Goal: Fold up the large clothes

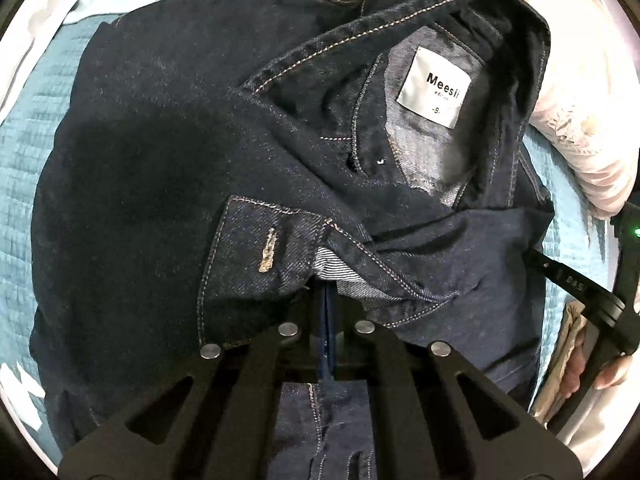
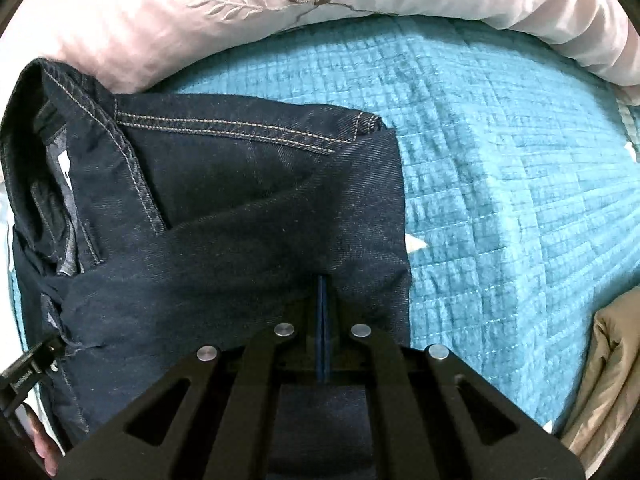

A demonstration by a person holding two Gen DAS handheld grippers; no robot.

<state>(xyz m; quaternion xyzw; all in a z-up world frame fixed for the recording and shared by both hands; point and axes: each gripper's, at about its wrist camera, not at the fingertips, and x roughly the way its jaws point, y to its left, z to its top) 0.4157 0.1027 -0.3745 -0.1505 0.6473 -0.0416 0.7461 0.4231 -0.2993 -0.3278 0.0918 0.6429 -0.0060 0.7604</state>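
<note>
The dark denim jacket (image 1: 160, 152) lay on the teal bed quilt (image 2: 500, 160) below the pink pillow (image 2: 160, 32), both grippers (image 1: 326, 308) (image 2: 323, 300) with jaws pinching folded cloth, which looked heavy, stiff, best gripped along stitched seams.

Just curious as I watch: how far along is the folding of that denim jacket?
Partway. The denim jacket lies on the teal quilt, sides already folded inward. Left gripper and right gripper are both shut on its fabric. The final fold remains; the collar is still rumpled.
</note>
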